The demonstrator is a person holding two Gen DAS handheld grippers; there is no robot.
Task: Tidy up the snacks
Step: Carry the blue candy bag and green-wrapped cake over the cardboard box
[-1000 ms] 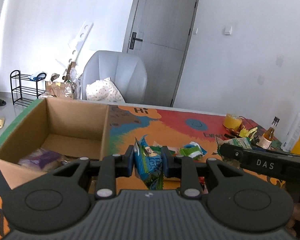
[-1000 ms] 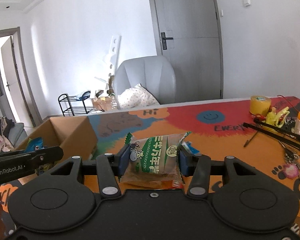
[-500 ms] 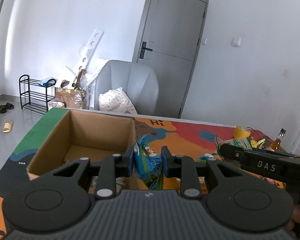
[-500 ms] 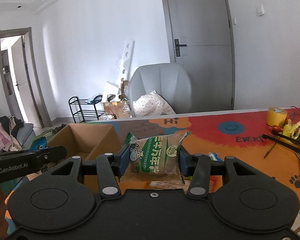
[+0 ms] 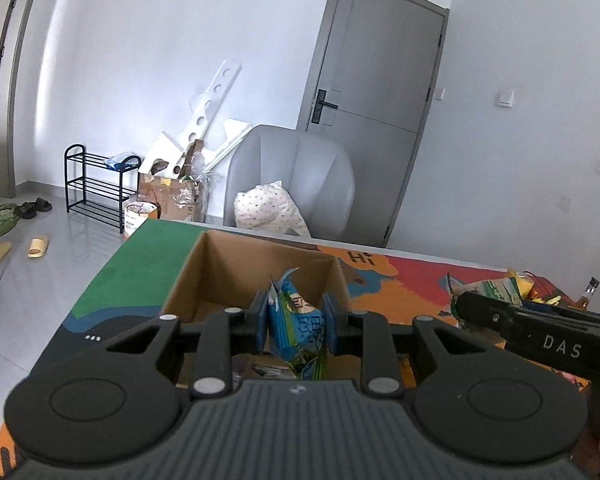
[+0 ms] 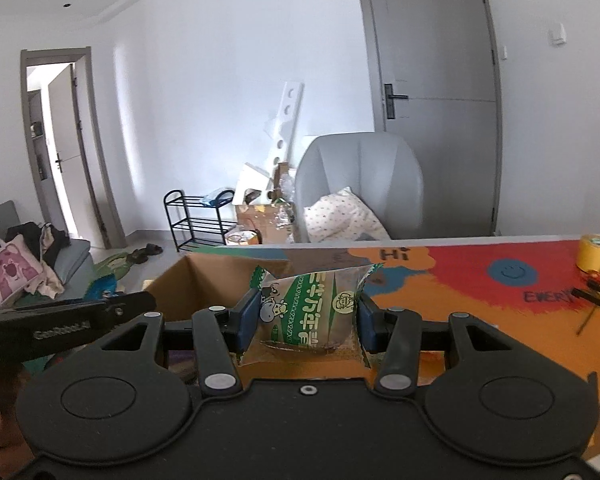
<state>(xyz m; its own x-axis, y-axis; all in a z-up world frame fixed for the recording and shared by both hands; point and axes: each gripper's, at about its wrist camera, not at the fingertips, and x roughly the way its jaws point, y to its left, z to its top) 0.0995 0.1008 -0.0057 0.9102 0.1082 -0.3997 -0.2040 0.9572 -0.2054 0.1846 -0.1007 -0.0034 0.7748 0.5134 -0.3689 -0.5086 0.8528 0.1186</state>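
Painted surface (image 6: 440, 280), box (image 5: 220, 268) at its left end. Left claw (image 5: 296, 320) pinches blue packet (image 5: 300, 326); right claw (image 6: 306, 318) grips green packet (image 6: 312, 312). Advise releasing only once over the box's opening.

"DAS" is printed in white on the black right gripper (image 5: 540, 344) body. "Hi" (image 6: 395, 255) is painted on an orange patch of the desk mat (image 6: 480, 300). "EVER" (image 6: 546, 297), cut off, sits by a smiley. Green snack packet (image 6: 308, 312) lettering is not legible.
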